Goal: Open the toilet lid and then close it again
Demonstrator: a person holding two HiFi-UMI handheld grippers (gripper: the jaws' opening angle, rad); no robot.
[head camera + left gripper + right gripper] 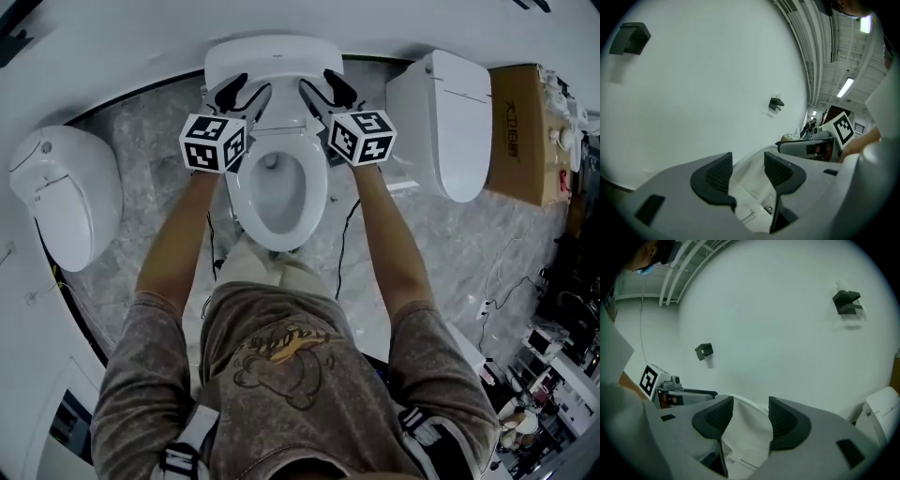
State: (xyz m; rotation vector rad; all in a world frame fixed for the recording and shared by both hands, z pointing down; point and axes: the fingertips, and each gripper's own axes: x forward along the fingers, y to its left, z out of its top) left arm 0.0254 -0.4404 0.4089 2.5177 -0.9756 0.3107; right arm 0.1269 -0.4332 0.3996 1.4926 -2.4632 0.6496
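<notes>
The white toilet stands at the top middle of the head view with its lid (272, 58) raised upright against the wall. The seat ring (240, 187) is down and the bowl shows inside it. My left gripper (240, 94) reaches to the lid's left side and my right gripper (327, 90) to its right side. In the left gripper view the jaws (747, 171) stand wide apart, with white toilet surface (751, 190) behind the gap. The right gripper's jaws (751, 413) are also apart, and the lid's white edge (745, 427) lies in the gap with no pad pressing on it.
A second white toilet (452, 122) with its lid closed stands to the right, with a cardboard box (523, 131) beyond it. Another white toilet (62, 192) stands at the left. Cables run over the marble floor (150, 150). Clutter fills the lower right corner.
</notes>
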